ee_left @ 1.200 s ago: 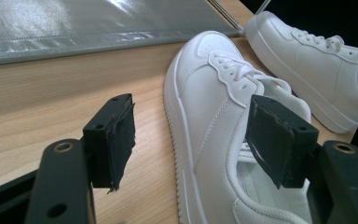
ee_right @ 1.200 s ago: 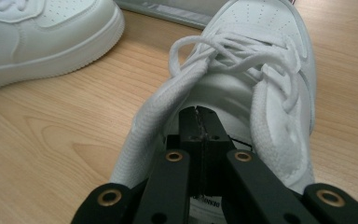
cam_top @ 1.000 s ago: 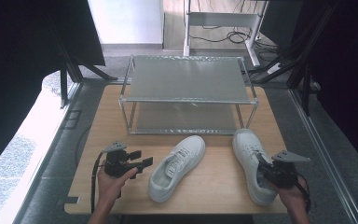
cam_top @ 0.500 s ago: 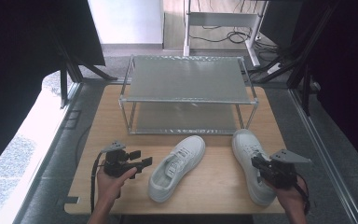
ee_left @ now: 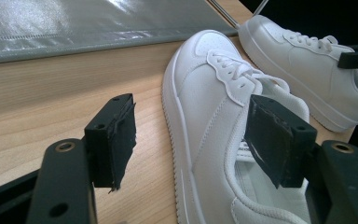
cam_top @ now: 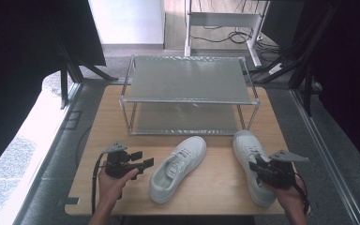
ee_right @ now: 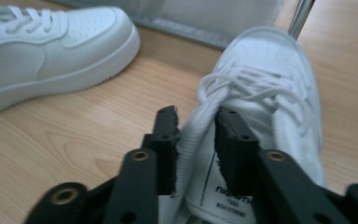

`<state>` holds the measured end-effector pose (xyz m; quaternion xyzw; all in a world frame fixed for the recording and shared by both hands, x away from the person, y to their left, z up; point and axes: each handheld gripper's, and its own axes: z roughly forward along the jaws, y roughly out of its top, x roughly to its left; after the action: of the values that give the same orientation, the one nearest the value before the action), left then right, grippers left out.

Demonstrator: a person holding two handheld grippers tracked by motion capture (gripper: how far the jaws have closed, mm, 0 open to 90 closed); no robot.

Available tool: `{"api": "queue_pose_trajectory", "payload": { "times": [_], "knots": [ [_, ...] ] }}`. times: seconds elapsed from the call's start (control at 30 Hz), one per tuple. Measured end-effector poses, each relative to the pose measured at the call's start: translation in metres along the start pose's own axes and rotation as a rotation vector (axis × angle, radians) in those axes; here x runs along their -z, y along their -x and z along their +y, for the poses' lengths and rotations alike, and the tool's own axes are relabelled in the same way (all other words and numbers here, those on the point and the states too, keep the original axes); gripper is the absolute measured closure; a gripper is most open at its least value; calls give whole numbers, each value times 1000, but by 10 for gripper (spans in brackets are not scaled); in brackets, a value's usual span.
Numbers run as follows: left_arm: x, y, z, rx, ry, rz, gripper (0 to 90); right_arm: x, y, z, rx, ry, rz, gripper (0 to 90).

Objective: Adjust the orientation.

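Silver shelf rack (cam_top: 187, 89) standing ahead of left gripper (cam_top: 143, 158) and right gripper (cam_top: 258, 161); wooden table (cam_top: 108, 122) below; cables (cam_top: 225, 37) far beyond.

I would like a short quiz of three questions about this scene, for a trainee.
1. True or false: both white lace-up sneakers lie on the wooden table, in front of the two-tier metal rack.
2. Which part of the right sneaker sits between the right gripper's jaws? A toe cap, B tongue, C sole.
3. Fill in: the left gripper's jaws stand ___.

Key:
1. True: the left sneaker and the right sneaker lie on the table, before the rack.
2. B: the right gripper straddles the tongue.
3. Open: the left gripper holds nothing.
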<state>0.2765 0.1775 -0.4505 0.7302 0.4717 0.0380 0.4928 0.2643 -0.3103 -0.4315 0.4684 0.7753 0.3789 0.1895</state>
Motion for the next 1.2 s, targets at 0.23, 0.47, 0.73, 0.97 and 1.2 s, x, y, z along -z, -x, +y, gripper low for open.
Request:
{"api": "queue_pose_trajectory", "payload": {
  "times": [0.23, 0.47, 0.73, 0.97, 1.2],
  "knots": [
    [3, 0, 1, -6, 20, 4, 346, 0, -1, 2, -12, -26, 112, 818],
    [3, 0, 1, -6, 20, -2, 349, -6, -20, 7, 25, -53, 204, 808],
    [3, 1, 1, -9, 16, -3, 349, -3, -12, 3, 63, -20, 243, 642],
    [2, 6, 1, -48, 18, 45, 360, 18, -3, 7, 59, 133, 200, 568],
    [3, 14, 4, -79, 21, 55, 370, 29, 6, 7, 55, 218, 88, 548]
  ]
}}
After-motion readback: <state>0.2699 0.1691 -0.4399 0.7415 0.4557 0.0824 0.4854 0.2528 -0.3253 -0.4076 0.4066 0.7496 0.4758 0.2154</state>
